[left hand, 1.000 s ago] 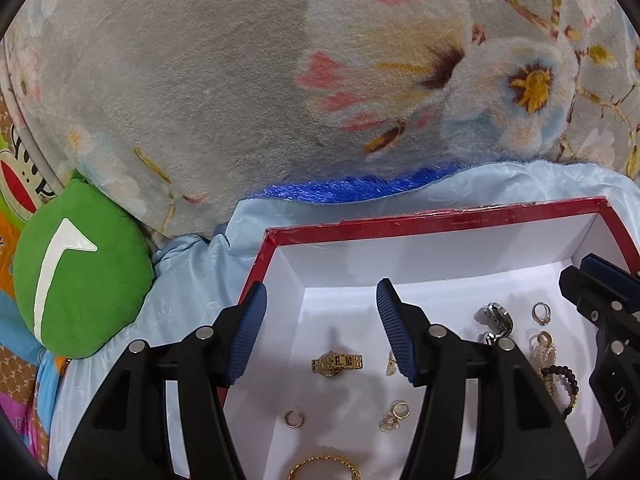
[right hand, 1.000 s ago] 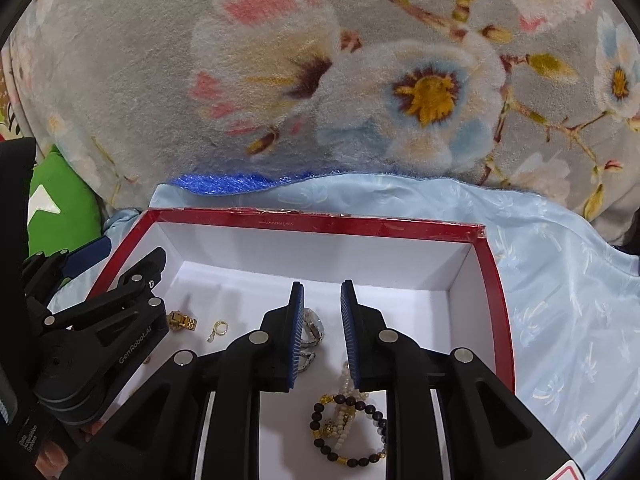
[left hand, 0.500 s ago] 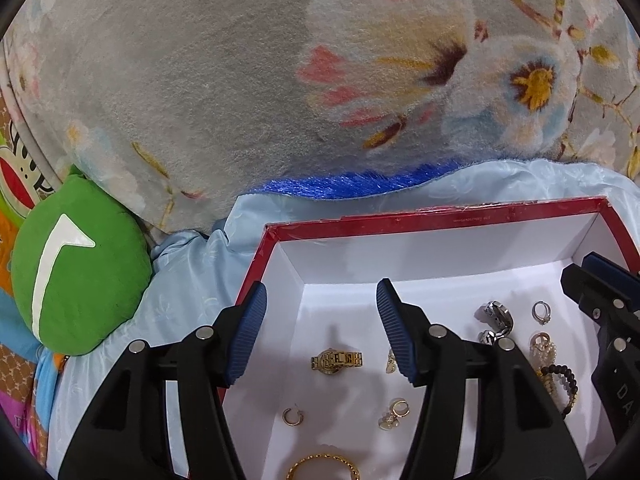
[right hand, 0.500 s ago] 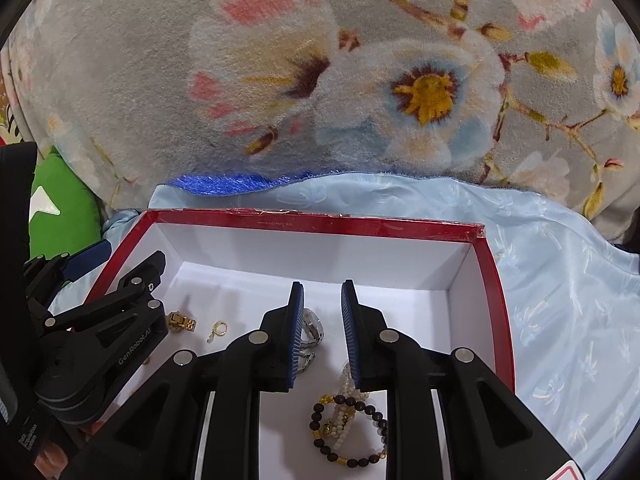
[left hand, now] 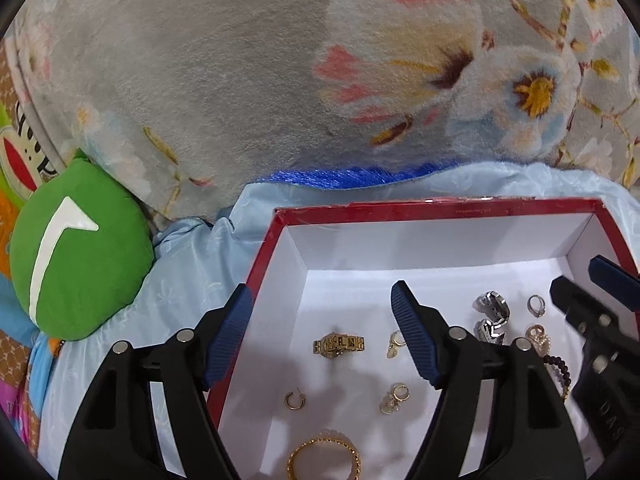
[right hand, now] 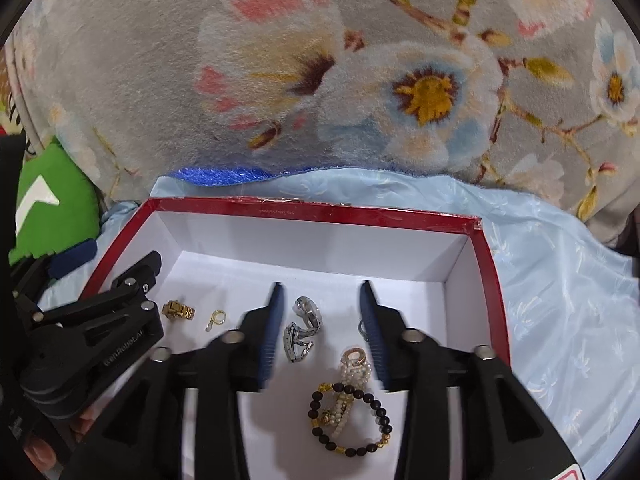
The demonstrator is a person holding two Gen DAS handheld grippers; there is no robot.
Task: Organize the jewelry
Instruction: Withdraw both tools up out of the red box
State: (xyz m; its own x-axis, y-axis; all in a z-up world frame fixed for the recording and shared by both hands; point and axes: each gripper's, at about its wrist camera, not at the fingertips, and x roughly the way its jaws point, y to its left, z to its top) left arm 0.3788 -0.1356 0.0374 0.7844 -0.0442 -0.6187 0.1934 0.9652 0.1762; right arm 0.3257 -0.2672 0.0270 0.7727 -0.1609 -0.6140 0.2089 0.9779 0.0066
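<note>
With the right hand-held gripper (right hand: 320, 328) spread and empty above the beaded bracelet (right hand: 350, 420), lower straight down – pinch one strand only, clear of the silver watch (right hand: 302, 334). The left hand-held gripper (left hand: 320, 336), also spread, straddles the red box (right hand: 312, 210) wall – hold it clear.

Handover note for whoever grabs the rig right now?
Left tongs: open, empty, straddling the left wall of the red box.
Right tongs: open, empty, over the silver watch.
In the box: gold watch, gold bangle, small gold earrings, silver ring, beaded bracelets.
Done: all visible jewelry is inside the box. Left: sorting; nothing gripped yet.
</note>
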